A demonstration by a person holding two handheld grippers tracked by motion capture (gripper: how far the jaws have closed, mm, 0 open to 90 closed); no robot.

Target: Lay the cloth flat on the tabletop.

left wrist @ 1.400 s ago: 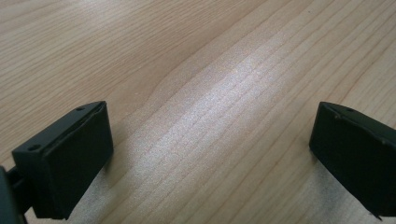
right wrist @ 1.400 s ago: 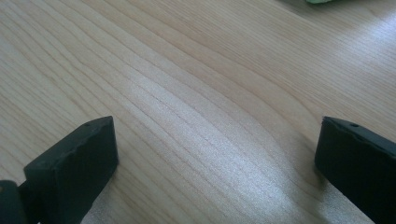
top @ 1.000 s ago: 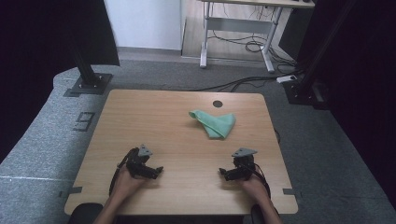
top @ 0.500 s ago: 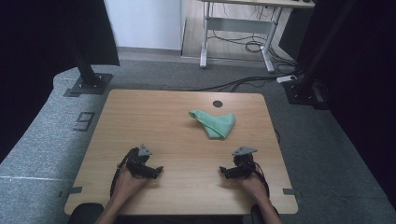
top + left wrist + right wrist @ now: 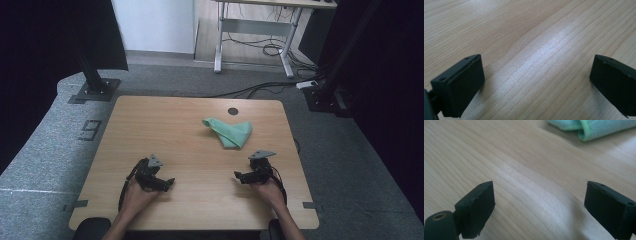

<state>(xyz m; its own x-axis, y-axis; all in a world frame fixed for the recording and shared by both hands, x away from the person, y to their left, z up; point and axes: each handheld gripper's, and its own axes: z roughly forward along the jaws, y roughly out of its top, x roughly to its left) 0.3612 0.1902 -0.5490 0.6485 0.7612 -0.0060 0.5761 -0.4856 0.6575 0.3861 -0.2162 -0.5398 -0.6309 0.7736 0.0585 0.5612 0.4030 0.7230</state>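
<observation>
Right claw point(image 5: 239, 176) narrowed slightly; cloth point(image 5: 230, 132) apart.

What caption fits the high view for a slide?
Two hand-held grippers, left and right, rest open near the front of a wooden table, a crumpled green cloth lying beyond them.

table point(image 5: 165, 125): matt grained wood | cloth point(image 5: 231, 132): soft green fabric
</observation>
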